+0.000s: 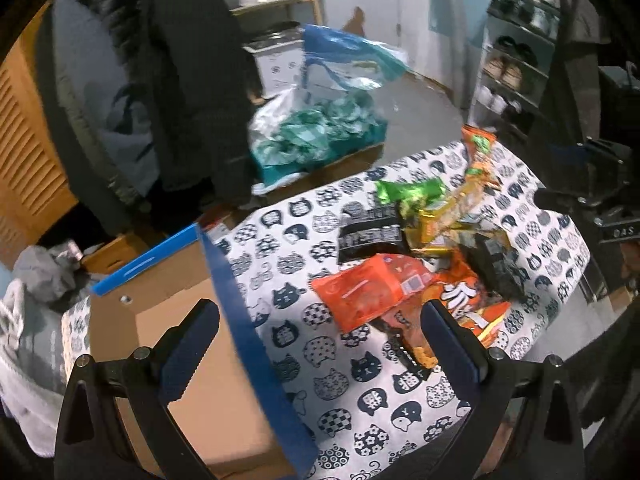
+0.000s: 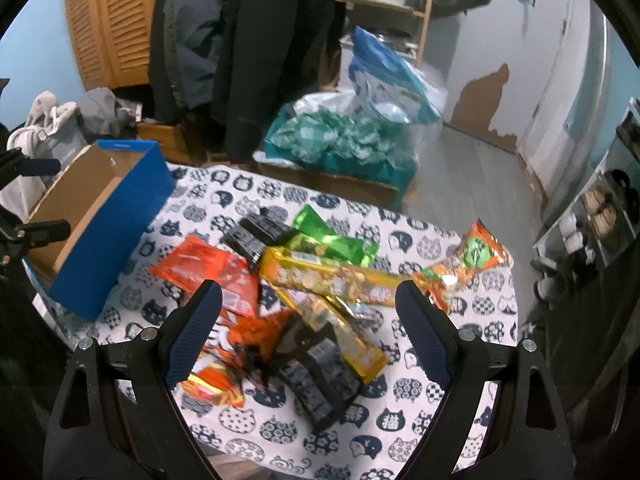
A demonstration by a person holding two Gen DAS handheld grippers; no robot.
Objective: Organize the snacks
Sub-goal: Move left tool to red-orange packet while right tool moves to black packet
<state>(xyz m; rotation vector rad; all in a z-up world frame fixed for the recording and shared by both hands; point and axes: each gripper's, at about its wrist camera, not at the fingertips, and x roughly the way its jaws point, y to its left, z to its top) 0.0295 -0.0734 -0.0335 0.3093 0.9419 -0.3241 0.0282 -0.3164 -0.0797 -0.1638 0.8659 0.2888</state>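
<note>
I see my left gripper (image 1: 320, 336) with its fingers (image 1: 188, 352) spread wide apart and nothing between them, hanging over the near wall of the blue box (image 1: 248, 340). The box is open at the top, brown cardboard inside, and I can see nothing lying in the part of it that shows. It stands on the table (image 1: 360, 380), which is covered by a white cloth printed with dark cat heads.

My right gripper (image 2: 308, 328) also has its fingers (image 2: 192, 332) wide apart and empty, poised above the snack pile (image 2: 304, 292). From the box, the pile lies well off to the right, near the middle of the cloth. Nearest the box is a flat orange packet (image 2: 208, 268); just beyond it a black packet (image 2: 256, 240) and a green packet (image 2: 332, 240) lie touching. A long yellow packet (image 2: 332, 276) crosses the heap, and another black packet (image 2: 320, 380) sits at the near edge of the pile. Farthest from the box, apart from the heap, an orange-and-green bag (image 2: 468, 264) lies tilted near the cloth's right edge.

Behind the table, beyond the box, I see a teal plastic bag (image 2: 344, 136) on the floor and dark coats (image 2: 256, 40) hanging.
</note>
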